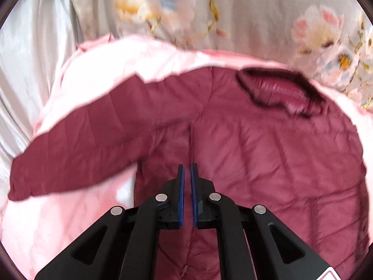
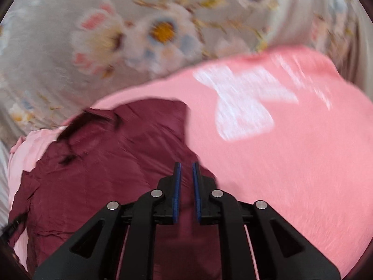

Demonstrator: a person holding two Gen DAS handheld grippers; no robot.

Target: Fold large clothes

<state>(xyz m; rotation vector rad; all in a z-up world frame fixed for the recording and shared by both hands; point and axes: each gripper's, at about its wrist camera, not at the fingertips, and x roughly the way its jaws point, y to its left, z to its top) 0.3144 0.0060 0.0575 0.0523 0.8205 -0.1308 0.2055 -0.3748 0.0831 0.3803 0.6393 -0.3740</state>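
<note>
Maroon quilted jacket (image 1: 256, 154) spread below and ahead of left tool (image 1: 187, 170), filling frame centre; sleeve (image 1: 77, 144) stretching toward lower left, collar (image 1: 282, 93) toward upper right. Both left and right tool (image 2: 184, 168) clenched, nothing between pads. Pink sheet (image 2: 291, 163) underneath.

The maroon jacket (image 1: 256, 163) is covering most of the pink sheet (image 2: 291, 163); beyond its far edge the floral bedding (image 1: 244, 11), seemingly bunched, is rising as a barrier.
</note>
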